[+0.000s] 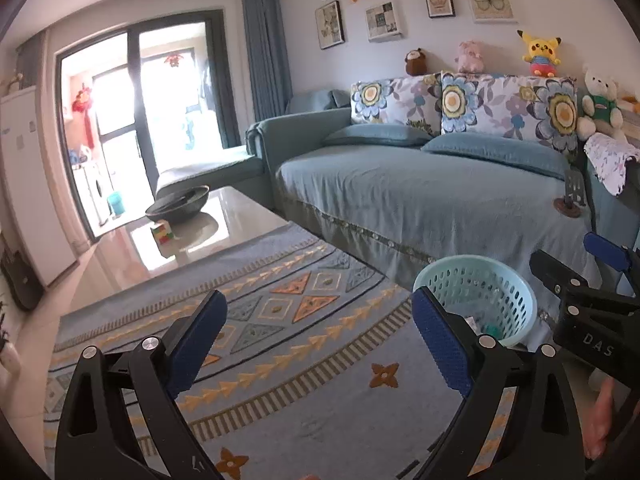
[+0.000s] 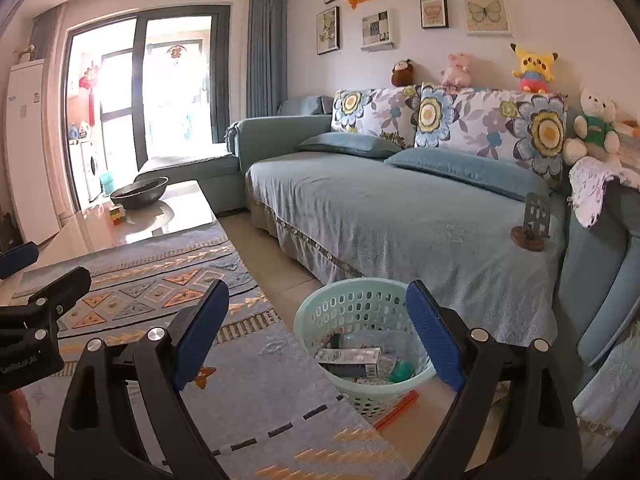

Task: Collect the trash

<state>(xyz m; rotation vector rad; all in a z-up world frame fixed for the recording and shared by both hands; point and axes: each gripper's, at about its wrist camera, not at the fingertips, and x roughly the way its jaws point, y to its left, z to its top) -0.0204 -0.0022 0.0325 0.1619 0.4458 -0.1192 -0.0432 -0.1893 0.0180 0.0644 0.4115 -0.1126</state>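
A mint-green plastic basket point(image 2: 320, 312) stands on the floor between the patterned rug and the blue sofa. In it lie a clear bottle point(image 2: 368, 338), a flat box point(image 2: 348, 358) and a teal scrap point(image 2: 402, 370). An orange-red strip point(image 2: 396, 410) lies on the floor against the basket's base. My right gripper point(image 2: 318, 312) hangs open just above and in front of the basket, nothing between its fingers. My left gripper point(image 1: 318, 320) is open over the rug, empty, with the basket point(image 1: 512, 300) behind its right finger. Each gripper shows at the edge of the other's view.
A blue sofa point(image 2: 400, 216) with floral cushions runs behind the basket; a small brown stand with a metal plate point(image 2: 532, 228) sits on it. A glossy coffee table point(image 2: 168, 212) holds a dark bowl point(image 2: 140, 192) and a coloured cube point(image 2: 117, 214). The rug point(image 1: 300, 360) covers the near floor.
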